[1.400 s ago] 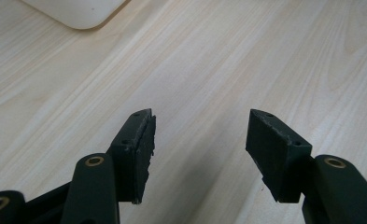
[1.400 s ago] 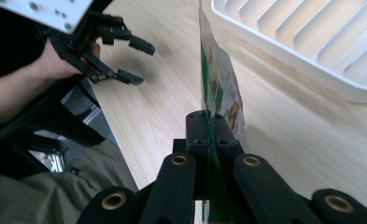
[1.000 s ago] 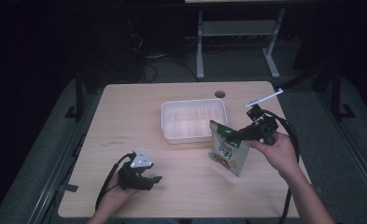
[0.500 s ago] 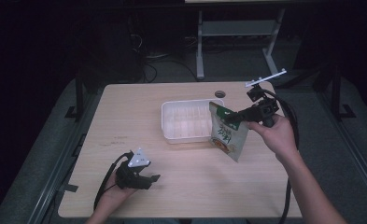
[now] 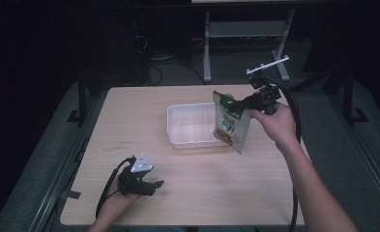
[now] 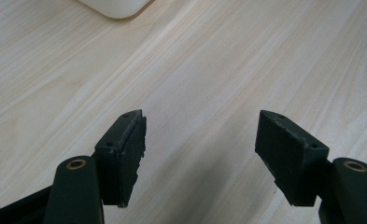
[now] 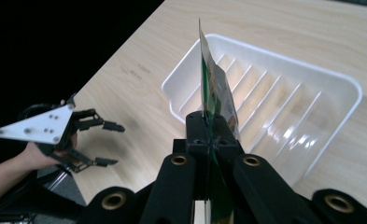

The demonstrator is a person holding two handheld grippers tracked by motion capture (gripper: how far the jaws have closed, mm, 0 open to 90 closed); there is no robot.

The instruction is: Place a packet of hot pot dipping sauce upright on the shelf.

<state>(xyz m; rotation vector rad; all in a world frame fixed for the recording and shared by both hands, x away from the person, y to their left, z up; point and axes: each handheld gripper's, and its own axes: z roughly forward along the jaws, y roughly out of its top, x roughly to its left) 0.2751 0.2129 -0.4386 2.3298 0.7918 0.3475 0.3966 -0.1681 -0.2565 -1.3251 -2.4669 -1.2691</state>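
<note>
The right gripper [image 5: 240,104] has carried the snack pouch [image 5: 230,126], clamped by its top edge, up over the white tray's [image 5: 190,126] right side. The left gripper [image 5: 153,184] hasn't budged near the table's [image 5: 129,111] front edge; its jaws have just been opening, with nothing between them.

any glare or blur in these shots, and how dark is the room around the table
High view: the table is evenly lit, the floor and room around it nearly black, the picture a bit soft. Right gripper view: bright glare spots on the white tray, and the near jaws look soft. Left gripper view: sharp wood grain, soft shadows under the jaws.
</note>
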